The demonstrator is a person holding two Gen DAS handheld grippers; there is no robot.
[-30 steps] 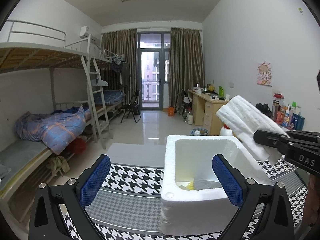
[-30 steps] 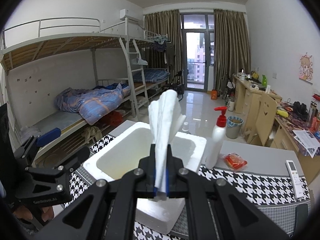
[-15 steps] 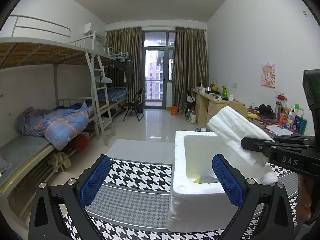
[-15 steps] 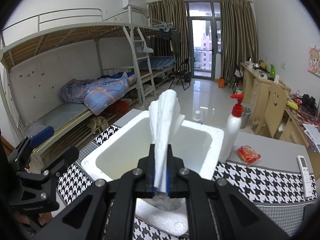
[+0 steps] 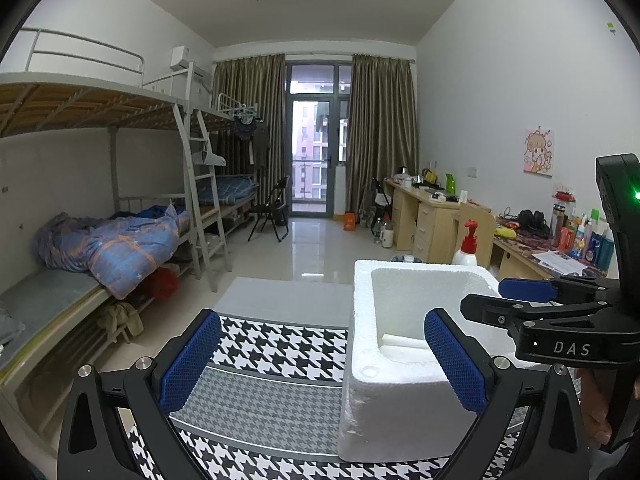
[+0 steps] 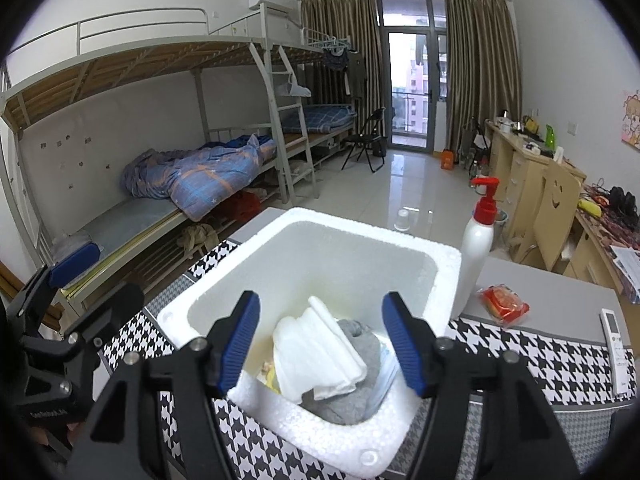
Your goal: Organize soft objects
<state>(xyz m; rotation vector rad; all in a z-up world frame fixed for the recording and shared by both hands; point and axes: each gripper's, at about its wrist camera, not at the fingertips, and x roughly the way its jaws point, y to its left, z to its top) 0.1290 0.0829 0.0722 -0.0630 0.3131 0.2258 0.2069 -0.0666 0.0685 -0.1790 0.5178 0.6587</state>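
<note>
Nearest in the right wrist view, the right tool (image 6: 320, 344) hangs with its two blue-padded fingers (image 6: 239, 345) spread wide and nothing between them, directly above the near corner of a white foam box (image 6: 362, 240). Inside that box, just below the tool, a folded white towel (image 6: 318, 354) lies on top of a grey cloth (image 6: 352, 384), with a bit of pale blue fabric and something yellow showing at the edges of the pile. The box sits on a black-and-white houndstooth cloth (image 6: 532, 356) covering the counter (image 6: 560, 284).

In the left wrist view, the left tool (image 5: 322, 360) is also spread wide and holds nothing; it hovers over the houndstooth cloth (image 5: 276, 352) to the left of the foam box (image 5: 384, 392), with its right finger in front of the box's opening. A strip of the white towel (image 5: 402, 342) shows at the bottom of the box.

Just behind the box, near its far right corner, stands a white pump bottle with a red top (image 6: 480, 236). To its right on the bare grey counter lie a red snack packet (image 6: 503, 305) and, further right, a white remote control (image 6: 618, 348).

Beyond the counter, a metal bunk bed (image 6: 168, 80) with a rumpled blue quilt (image 6: 204, 172) lines the left wall, wooden desks (image 6: 528, 164) line the right, and a curtained balcony door (image 6: 416, 92) closes the far end
</note>
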